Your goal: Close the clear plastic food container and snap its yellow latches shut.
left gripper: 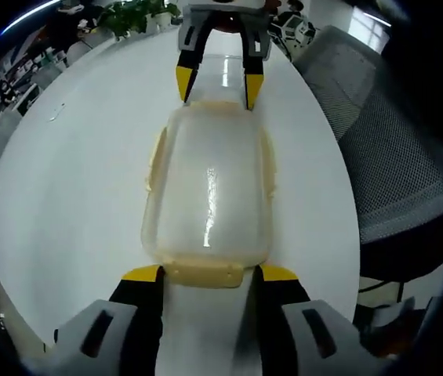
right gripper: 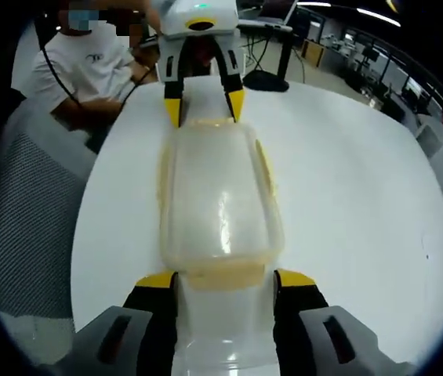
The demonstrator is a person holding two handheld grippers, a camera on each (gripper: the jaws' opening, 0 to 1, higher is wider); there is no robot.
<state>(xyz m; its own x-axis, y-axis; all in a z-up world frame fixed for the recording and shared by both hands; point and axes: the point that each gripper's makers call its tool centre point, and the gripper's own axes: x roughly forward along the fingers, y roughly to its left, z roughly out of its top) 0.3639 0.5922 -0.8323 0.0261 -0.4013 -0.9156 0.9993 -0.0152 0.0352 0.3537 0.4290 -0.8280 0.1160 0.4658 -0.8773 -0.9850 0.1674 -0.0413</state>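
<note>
The clear plastic food container with pale yellow latches (left gripper: 209, 196) lies lidded on the round white table (left gripper: 64, 204), between my tongs. My left gripper (left gripper: 209, 274) and right gripper (right gripper: 225, 278) stand open astride opposite end latches; uneven pressing could skid it sideways.

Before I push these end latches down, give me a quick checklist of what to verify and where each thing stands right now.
1. Lid seated on the clear container: ok, it lies flat over the body.
2. Left gripper straddling the near end latch: ok, open.
3. Right gripper straddling the opposite end latch: ok, open.
4. End latches snapped: cannot tell.
5. Side latches snapped: cannot tell.
6. White table around the container free of obstacles: ok.
</note>
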